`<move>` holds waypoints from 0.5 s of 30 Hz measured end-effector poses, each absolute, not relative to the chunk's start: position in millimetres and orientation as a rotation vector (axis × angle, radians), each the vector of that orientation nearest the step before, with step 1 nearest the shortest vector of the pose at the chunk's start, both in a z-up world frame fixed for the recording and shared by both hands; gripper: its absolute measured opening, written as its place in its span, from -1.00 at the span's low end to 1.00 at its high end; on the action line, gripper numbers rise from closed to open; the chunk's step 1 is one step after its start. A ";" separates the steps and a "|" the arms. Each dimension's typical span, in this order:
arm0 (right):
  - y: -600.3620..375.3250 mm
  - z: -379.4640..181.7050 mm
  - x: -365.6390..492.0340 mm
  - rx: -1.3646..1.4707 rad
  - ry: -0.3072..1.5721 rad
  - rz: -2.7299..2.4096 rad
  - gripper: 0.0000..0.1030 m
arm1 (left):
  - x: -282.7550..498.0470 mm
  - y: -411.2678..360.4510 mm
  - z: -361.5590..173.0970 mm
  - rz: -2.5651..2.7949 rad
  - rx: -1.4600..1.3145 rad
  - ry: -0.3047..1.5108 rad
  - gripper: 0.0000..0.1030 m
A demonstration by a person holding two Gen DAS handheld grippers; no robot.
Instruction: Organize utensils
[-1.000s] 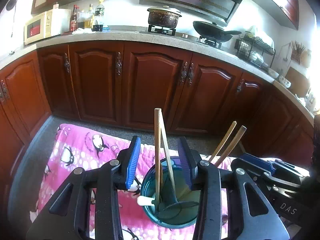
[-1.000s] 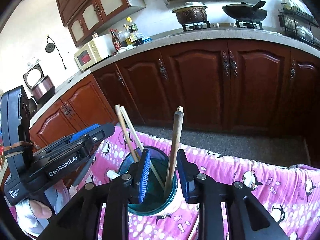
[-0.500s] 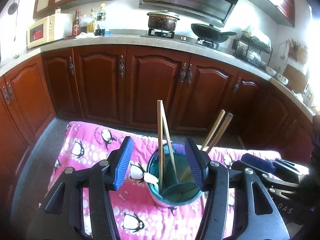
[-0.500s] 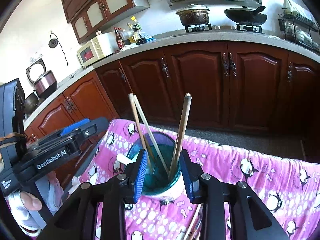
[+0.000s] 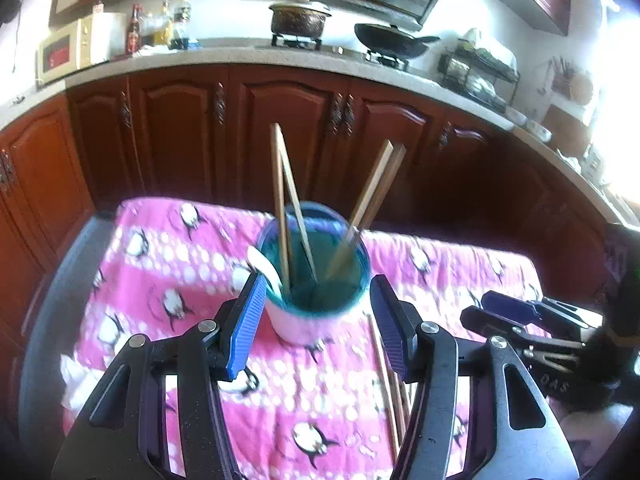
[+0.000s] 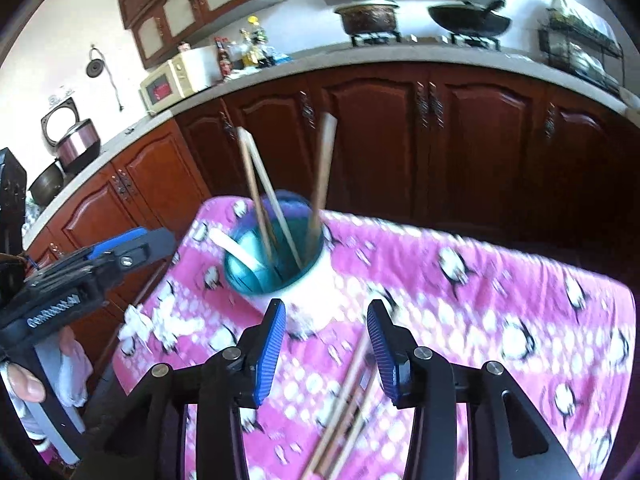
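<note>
Both grippers empty near the cup [image 5: 316,280], between placements.
Left gripper [image 5: 318,326] and right gripper [image 6: 326,340] are released, the right's jaws just widening, nothing between them. Four chopsticks [image 5: 286,208] and a white spoon [image 5: 264,266] stand in the cup; loose chopsticks [image 6: 344,404] lie on the cloth [image 6: 500,304] near it, apparently next to grasp.

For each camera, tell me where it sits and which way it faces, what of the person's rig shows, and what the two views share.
Left wrist: rides the left gripper, looking forward and down at the cup of chopsticks; its open jaws frame the cup, and the right gripper shows at the right edge.
Right wrist: rides the right gripper, looking down over the loose chopsticks; jaws open, left gripper and a hand at left.
Shared: cup, pink penguin cloth, cabinets, stove.
</note>
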State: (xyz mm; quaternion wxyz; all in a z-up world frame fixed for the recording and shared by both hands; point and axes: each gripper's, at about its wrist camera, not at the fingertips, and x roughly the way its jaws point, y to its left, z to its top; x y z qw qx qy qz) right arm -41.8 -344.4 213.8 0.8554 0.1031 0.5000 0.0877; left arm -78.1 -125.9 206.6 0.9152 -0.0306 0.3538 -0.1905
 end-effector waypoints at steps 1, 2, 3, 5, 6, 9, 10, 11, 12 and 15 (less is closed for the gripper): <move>-349.7 208.6 -46.7 0.227 1.065 0.175 -0.21 | -81.8 -127.8 201.4 -0.402 -0.063 0.744 0.05; -356.5 200.8 -52.9 0.241 1.085 0.161 -0.20 | -85.0 -129.5 195.6 -0.412 -0.069 0.763 0.05; -362.7 192.5 -58.6 0.251 1.105 0.147 -0.20 | -86.8 -131.2 192.4 -0.419 -0.073 0.774 0.05; -373.4 175.2 -69.0 0.272 1.145 0.118 -0.20 | -92.0 -136.6 177.6 -0.437 -0.075 0.811 0.05; -378.4 165.8 -74.5 0.288 1.163 0.106 -0.20 | -94.1 -139.8 170.6 -0.443 -0.069 0.827 0.05; -389.7 140.5 -87.6 0.341 1.206 0.076 -0.20 | -98.8 -148.7 150.6 -0.459 -0.058 0.873 0.05; -392.3 134.2 -89.8 0.353 1.214 0.072 -0.20 | -100.1 -153.3 141.9 -0.468 -0.056 0.894 0.05; -394.1 127.4 -91.5 0.364 1.223 0.069 -0.20 | -101.2 -156.6 135.4 -0.477 -0.053 0.910 0.05; -395.7 121.0 -92.1 0.374 1.231 0.066 -0.20 | -102.8 -163.0 124.9 -0.491 -0.045 0.934 0.05; -398.6 108.4 -90.9 0.394 1.242 0.068 -0.20 | -103.0 -177.0 106.5 -0.508 -0.022 0.971 0.05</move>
